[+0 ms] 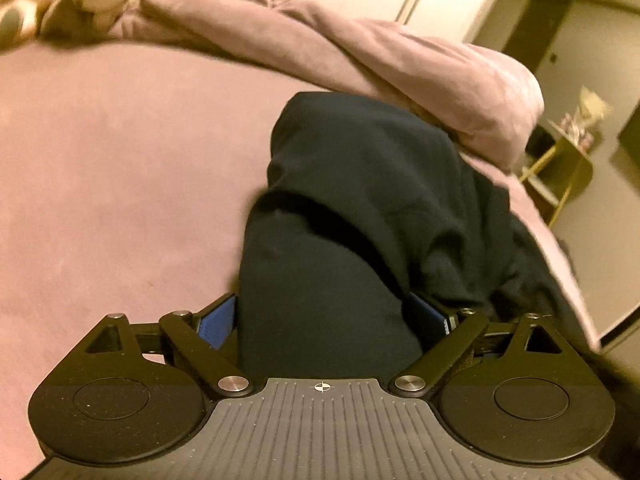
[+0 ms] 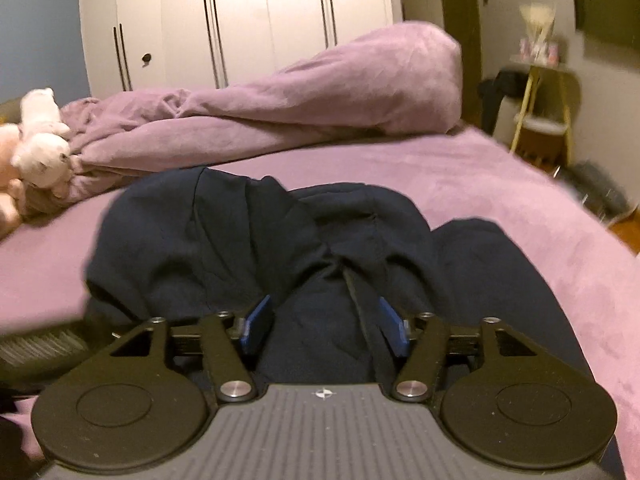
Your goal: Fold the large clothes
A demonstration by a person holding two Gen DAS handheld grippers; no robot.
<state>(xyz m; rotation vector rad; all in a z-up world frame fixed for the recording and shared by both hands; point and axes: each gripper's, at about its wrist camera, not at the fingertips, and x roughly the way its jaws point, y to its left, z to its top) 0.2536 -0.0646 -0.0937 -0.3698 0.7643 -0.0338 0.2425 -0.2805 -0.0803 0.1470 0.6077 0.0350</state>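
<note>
Dark navy garment (image 1: 360,208) heaped on pink bed (image 1: 120,180), stretching from 6 toward 12 o'clock of left hand-held gripper (image 1: 323,320). Jaws spread wide, cloth fold between blue pads (image 1: 218,322); contact unclear. Right hand-held gripper (image 2: 325,330) likewise spread, garment bunched between pads, 12 o'clock. Rumpled duvet (image 2: 300,100) beyond.

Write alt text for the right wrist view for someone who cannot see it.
A crumpled dark navy garment lies on a purple bed, with the right gripper open, its blue pads either side of a bunched fold. Behind are a heaped purple duvet, plush toys and white wardrobes.
</note>
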